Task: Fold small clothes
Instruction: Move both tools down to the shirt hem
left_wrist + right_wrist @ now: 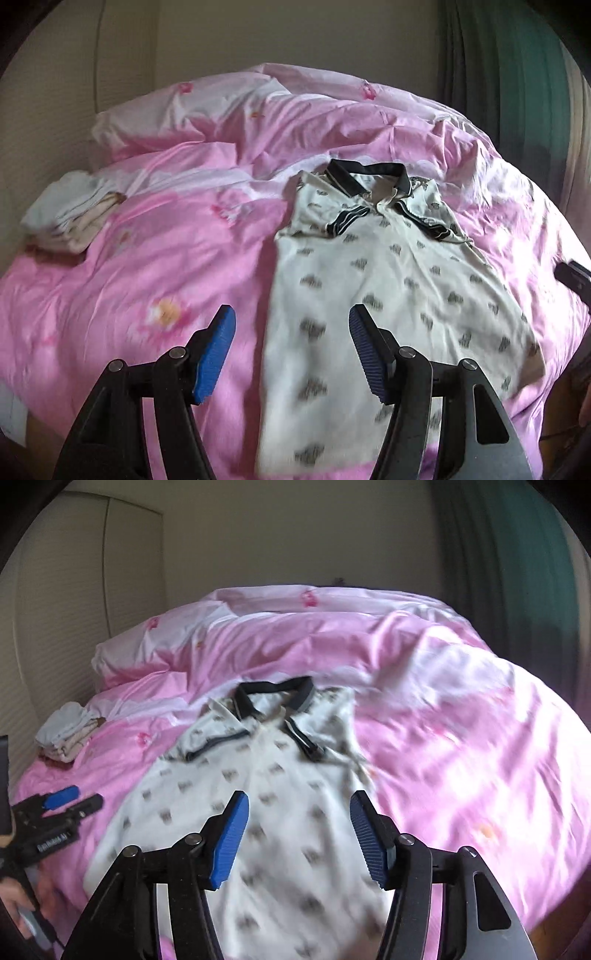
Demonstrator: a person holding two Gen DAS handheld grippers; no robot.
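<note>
Left wrist view
Shirt: a cream polo shirt (388,280) with a dark collar and small dark motifs lies spread front-up on the pink duvet (155,258) of the bed, collar at the far end, hem toward the camera.
Left claw: the left claw (291,354) hangs above the shirt's near left part, jaws wide apart with nothing between them; one blue pad (216,358) is over bare duvet just left of the shirt, the other over the cloth.
Folded pile: a small stack of pale clothes (70,218) sits well left of the shirt, near the bed's edge.
Right claw: a dark piece at the frame's right rim, right of the shirt, is too cut off to read.

Right wrist view
Shirt: the same shirt (258,775), blurred, lies below the camera.
Right claw: the right claw (299,838) is above the shirt's lower middle, jaws wide, holding nothing.
Left claw: seen left of the shirt over the duvet, fingers parted.
Folded pile: far left of the shirt's collar.
</note>
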